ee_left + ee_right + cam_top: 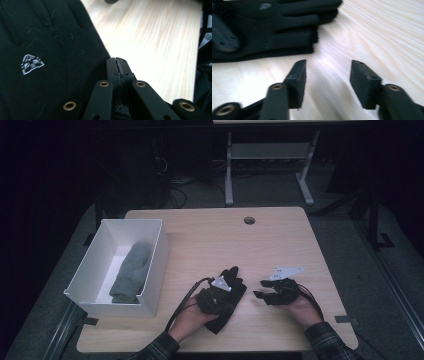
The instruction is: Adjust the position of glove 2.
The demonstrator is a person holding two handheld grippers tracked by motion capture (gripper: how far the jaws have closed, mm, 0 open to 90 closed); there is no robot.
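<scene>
A black glove [223, 319] lies flat near the table's front edge, fingers pointing away from me. In the left gripper view the glove [37, 50] shows a small white logo. My left gripper [229, 287] rests over it with its jaws shut together [116, 62] at the glove's right edge, and no fabric shows between the pads. My right gripper [259, 288] is to the right of the glove, low over bare wood. Its jaws [328, 72] stand open with nothing between them. Black glove fingers [274, 30] lie stacked ahead of them to the left.
A white open box [120, 306] stands at the table's left with a grey mitten [131, 270] lying inside. The wooden table [280, 245] has a round cable hole [249, 220] near its far edge. Desk legs and cables stand on the floor behind.
</scene>
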